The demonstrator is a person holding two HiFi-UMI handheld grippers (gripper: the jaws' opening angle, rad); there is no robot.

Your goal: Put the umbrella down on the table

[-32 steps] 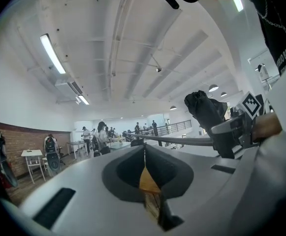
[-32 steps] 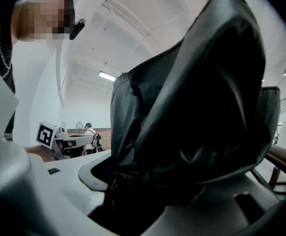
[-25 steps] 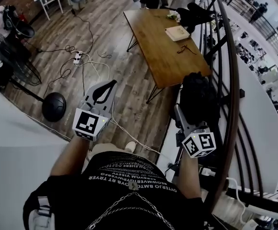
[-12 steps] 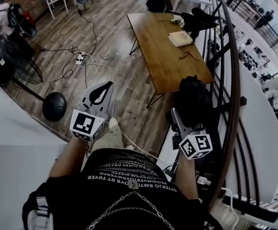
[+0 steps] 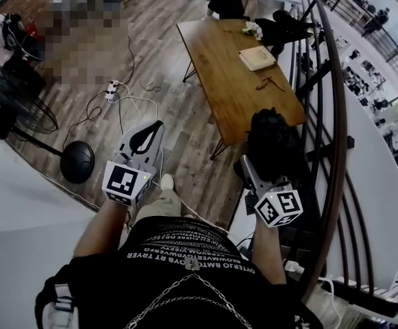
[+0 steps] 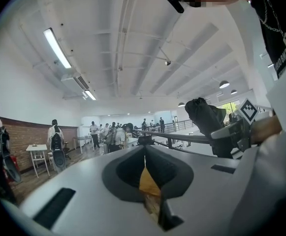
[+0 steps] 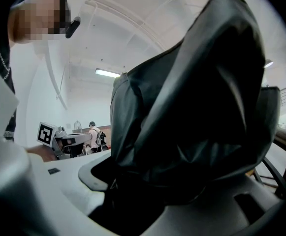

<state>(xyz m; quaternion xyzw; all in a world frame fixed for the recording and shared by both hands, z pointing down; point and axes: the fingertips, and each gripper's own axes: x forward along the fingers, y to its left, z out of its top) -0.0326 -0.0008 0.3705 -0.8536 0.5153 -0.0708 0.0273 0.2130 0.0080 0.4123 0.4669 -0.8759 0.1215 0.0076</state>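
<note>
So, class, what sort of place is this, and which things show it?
Probably a big open-plan workspace, perhaps on an upper level. A curved railing runs along one edge, a table and a fan stand on plank flooring, and strip lights hang from a high ceiling.

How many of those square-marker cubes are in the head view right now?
2. One cube sits on the left gripper, lower left; the other on the right gripper, which grips the black umbrella near the railing. None look hidden.
</note>
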